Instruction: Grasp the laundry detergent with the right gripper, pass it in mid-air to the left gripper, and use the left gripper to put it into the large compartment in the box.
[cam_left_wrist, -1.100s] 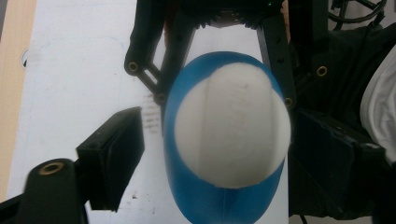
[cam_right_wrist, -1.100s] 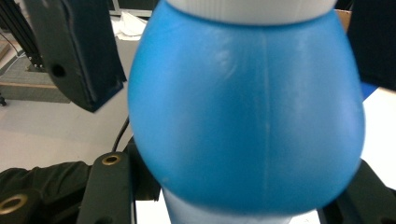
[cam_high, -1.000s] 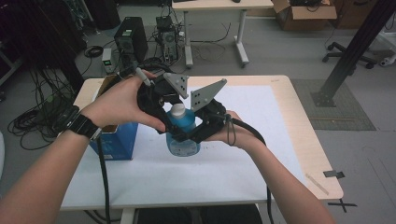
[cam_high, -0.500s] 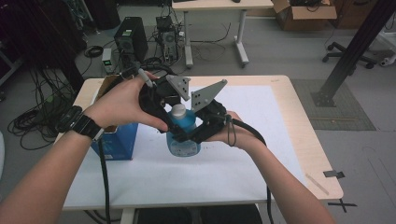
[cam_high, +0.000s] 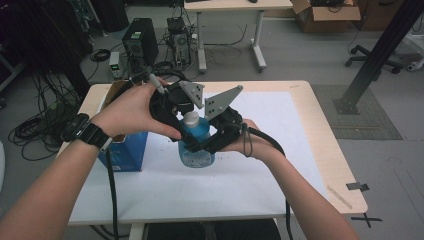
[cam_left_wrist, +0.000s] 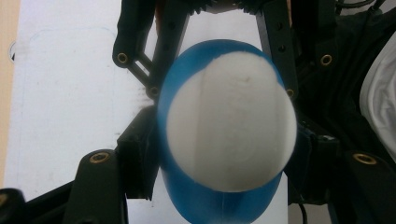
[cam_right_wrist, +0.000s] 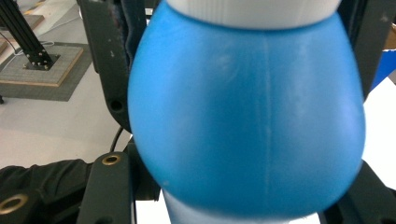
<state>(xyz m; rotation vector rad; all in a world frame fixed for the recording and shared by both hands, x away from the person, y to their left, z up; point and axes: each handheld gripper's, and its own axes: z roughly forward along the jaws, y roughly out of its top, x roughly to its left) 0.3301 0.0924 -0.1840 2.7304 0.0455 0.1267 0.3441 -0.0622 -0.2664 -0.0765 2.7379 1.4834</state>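
Blue bottle (cam_high: 196, 140) with white cap (cam_high: 190, 118) stands upright on the white sheet (cam_high: 280, 150) over the table (cam_high: 327, 145), just right of a blue box (cam_high: 123, 155). Left gripper (cam_high: 186, 111) comes from above, jaws clamped on the cap, seen from the left gripper view (cam_left_wrist: 231, 121). Right gripper (cam_high: 212, 137) clenched round the blue shoulder (cam_right_wrist: 247, 116). Both hands close together, grey plates nearly touching.
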